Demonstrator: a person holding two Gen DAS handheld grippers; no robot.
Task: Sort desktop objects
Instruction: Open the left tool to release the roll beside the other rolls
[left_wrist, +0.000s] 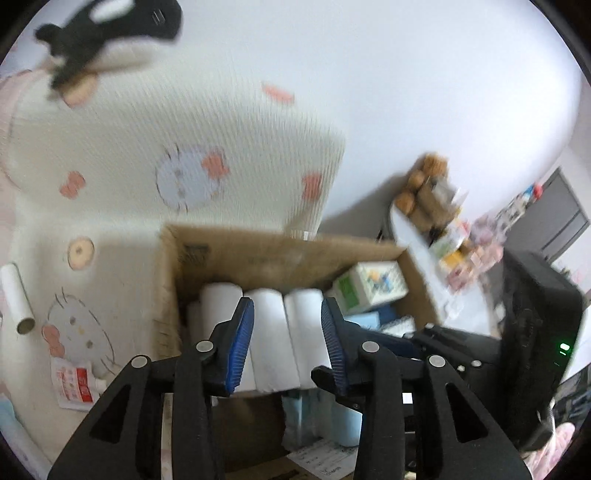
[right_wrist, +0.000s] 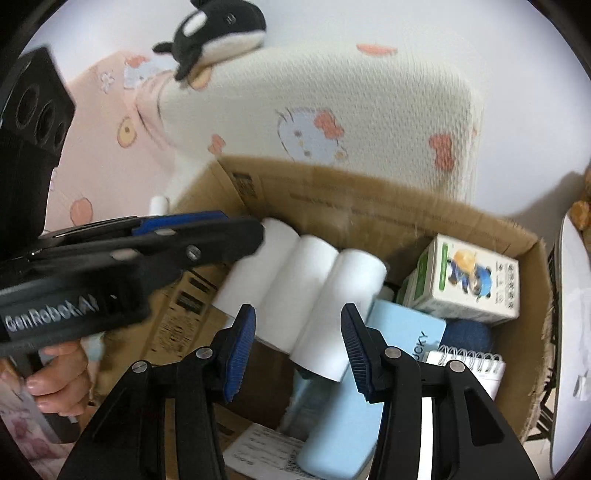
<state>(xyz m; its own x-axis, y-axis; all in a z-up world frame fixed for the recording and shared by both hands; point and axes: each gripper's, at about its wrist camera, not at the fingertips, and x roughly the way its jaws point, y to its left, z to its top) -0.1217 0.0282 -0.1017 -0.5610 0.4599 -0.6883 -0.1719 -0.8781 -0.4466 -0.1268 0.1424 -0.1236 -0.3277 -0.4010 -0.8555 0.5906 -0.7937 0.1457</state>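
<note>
Over an open cardboard box (right_wrist: 332, 184) on a cartoon-print bedspread (left_wrist: 184, 129), we hold both grippers above the sorted goods. Nearest us, the right gripper (right_wrist: 298, 347) hangs with its jaws parted and nothing between the pads; directly beneath its tips lie the ends of three white paper rolls (right_wrist: 306, 273), side by side inside the box. Just right of its right finger sit a pale blue case (right_wrist: 406, 325), a spiral notebook (right_wrist: 469, 363) and, further on, a small white carton with a cartoon figure (right_wrist: 469, 280). To its left, the left gripper (left_wrist: 287, 339) reaches across the box's near-left edge, a hand (right_wrist: 55, 373) on its grip. Its blue pads stand apart around empty air above the middle roll, so we judge it released, not grasping.

Beyond the left gripper's left finger, outside the box, a bare cardboard tube (left_wrist: 16, 299) and a red-and-white sachet (left_wrist: 75, 384) lie on the bedspread unsorted. Farthest off, a plush orca (right_wrist: 218, 33) rests on top of the pillow (right_wrist: 332, 110) behind the box.

The risk we see: both tools crowd the same box opening, and a careless swing could knock them together or nudge the loose rolls. The motion-blurred view also makes aiming for the tube less sure.
</note>
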